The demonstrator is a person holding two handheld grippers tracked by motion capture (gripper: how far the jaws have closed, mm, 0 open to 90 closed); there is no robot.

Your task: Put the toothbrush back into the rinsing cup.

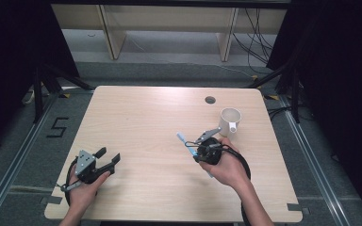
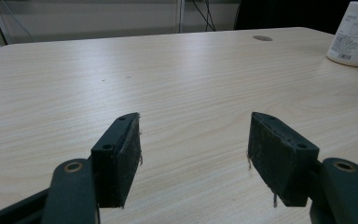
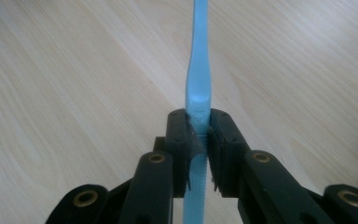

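Note:
A light blue toothbrush (image 3: 198, 70) is clamped between the two black jaws of my right gripper (image 3: 198, 126); its handle runs up and away from the jaws over the wood. In the high view the right gripper (image 1: 197, 153) is right of the table's middle, with the toothbrush (image 1: 185, 141) slanting up to the left from it. A white mug (image 1: 229, 122) stands just behind that hand, and it appears again as the mug (image 2: 354, 35) in the left gripper view. My left gripper (image 1: 109, 160) rests near the front left edge, jaws wide apart with nothing between them; it shows close up as the left gripper (image 2: 193, 156).
The light wooden table (image 1: 160, 117) has a round cable hole (image 1: 210, 100) near its far edge. Black cables loop around both hands. Dark curtains and stand legs flank the table on the floor.

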